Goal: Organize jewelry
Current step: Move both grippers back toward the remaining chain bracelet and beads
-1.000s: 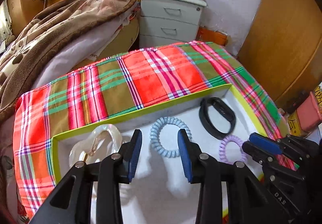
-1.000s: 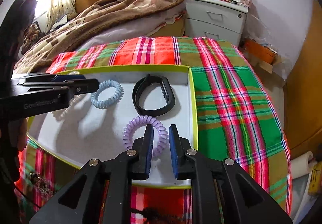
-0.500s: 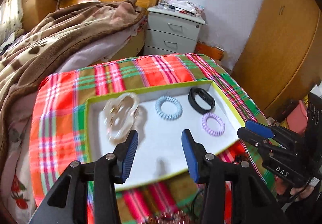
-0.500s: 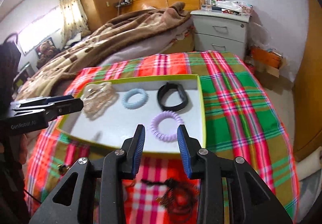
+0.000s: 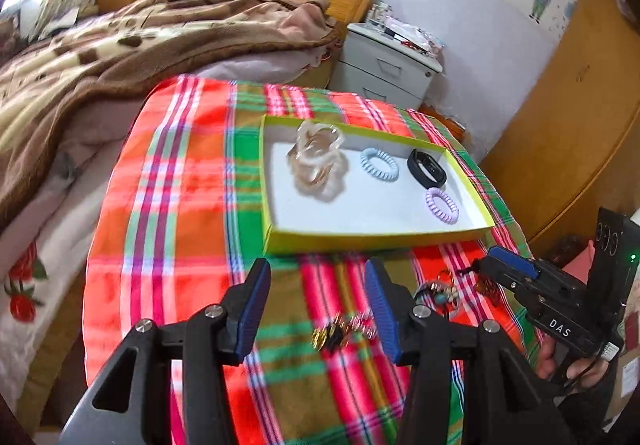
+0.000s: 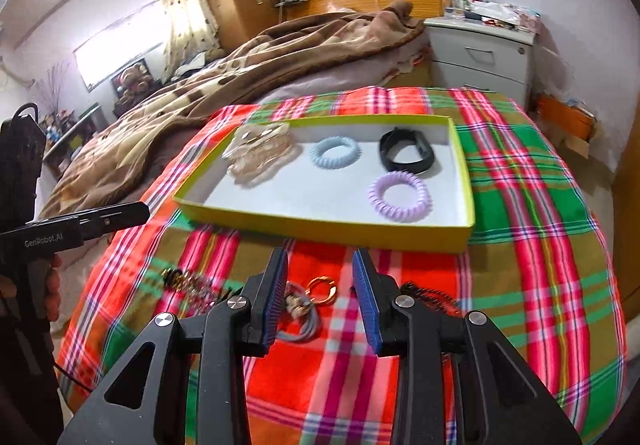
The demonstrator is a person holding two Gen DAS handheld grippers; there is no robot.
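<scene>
A yellow-green tray (image 5: 376, 238) (image 6: 320, 223) on the plaid cloth holds a clear shell hair clip (image 5: 316, 161) (image 6: 260, 155), a blue coil tie (image 5: 365, 165) (image 6: 318, 157), a black band (image 5: 414, 165) (image 6: 408, 165) and a purple coil tie (image 5: 430, 201) (image 6: 378, 197). My left gripper (image 5: 317, 271) hangs in front of the tray over a dark-and-gold bracelet (image 5: 344, 331); its jaws are opening with nothing between them. My right gripper (image 6: 320, 261) is open and empty above a gold ring (image 6: 322, 288) and a grey beaded tie (image 6: 300, 319).
A black chain (image 6: 432, 297) lies on the cloth (image 6: 520, 205) right of the right gripper. A bed with a brown blanket (image 5: 100, 57) lies to the left and a white nightstand (image 6: 480, 57) behind. A hand (image 5: 560, 361) holds the right gripper.
Both grippers have pulled back from over the tray to the cloth in front of it. The right gripper opened and left the purple coil tie in the tray. The left jaws spread wider.
</scene>
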